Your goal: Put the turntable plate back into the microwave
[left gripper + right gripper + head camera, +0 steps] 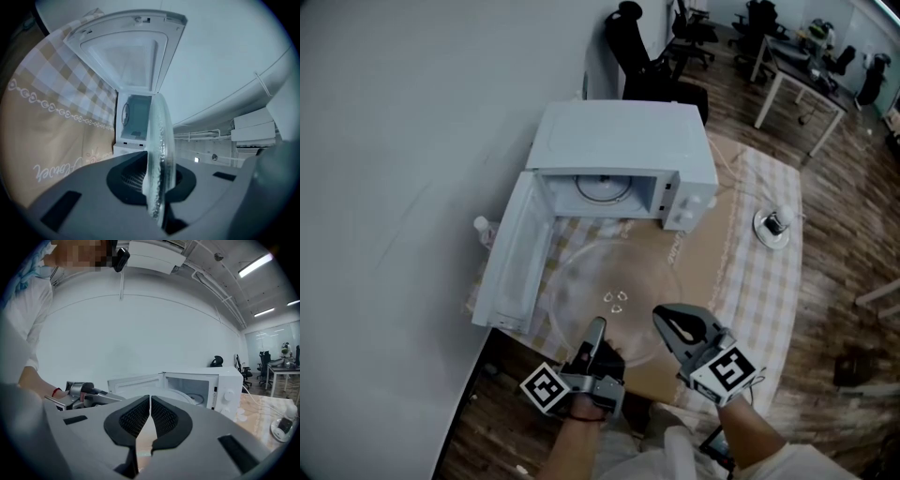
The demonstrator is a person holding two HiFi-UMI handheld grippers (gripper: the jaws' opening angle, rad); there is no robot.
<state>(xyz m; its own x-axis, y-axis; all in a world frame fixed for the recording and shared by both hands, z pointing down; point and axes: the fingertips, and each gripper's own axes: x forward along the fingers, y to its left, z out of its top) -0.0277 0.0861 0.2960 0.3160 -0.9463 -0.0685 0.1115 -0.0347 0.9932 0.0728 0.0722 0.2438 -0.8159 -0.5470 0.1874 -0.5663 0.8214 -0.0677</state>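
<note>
Head view, left to right: white microwave (619, 141), door (511, 267) open at 9 o'clock. Left gripper (597, 324) grasps the round clear glass turntable plate (609, 281) at its 6 o'clock rim, in front of the cavity. Right gripper (662, 315) is clenched, empty, by the 4 o'clock rim.

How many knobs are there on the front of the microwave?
2. Both are on the microwave front, right of its open cavity: the upper knob and the lower knob just below it. None seems hidden.
</note>
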